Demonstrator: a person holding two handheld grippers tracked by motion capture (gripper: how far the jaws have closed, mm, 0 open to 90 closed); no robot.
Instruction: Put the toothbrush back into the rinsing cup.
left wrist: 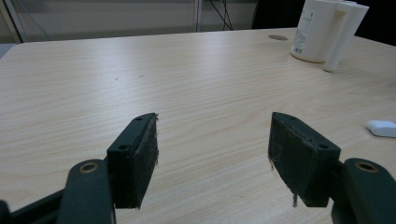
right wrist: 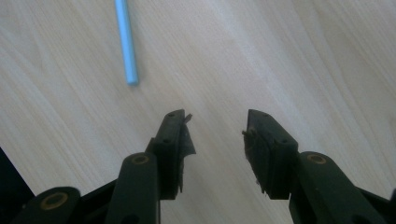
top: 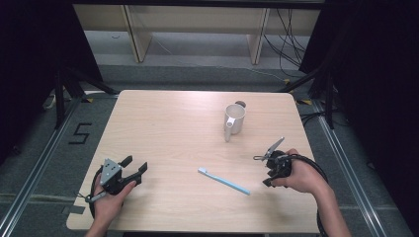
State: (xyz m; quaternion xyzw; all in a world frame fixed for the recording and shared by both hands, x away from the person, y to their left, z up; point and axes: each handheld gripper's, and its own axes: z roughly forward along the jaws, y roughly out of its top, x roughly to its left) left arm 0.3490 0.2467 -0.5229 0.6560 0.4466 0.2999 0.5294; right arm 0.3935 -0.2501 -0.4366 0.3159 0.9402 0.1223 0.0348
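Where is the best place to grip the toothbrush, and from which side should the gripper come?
Probably the middle of the toothbrush handle, from above, jaws set across its width. It lies flat on the table, thin and long, with bare wood on both sides. The open right gripper is nearer to its blue tail end.

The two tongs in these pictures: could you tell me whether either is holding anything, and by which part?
Nothing is held. The left tongs are open over bare table, and the right tongs are open too, with the blue toothbrush lying free on the table.

A black "5" is marked on the floor left of the table.
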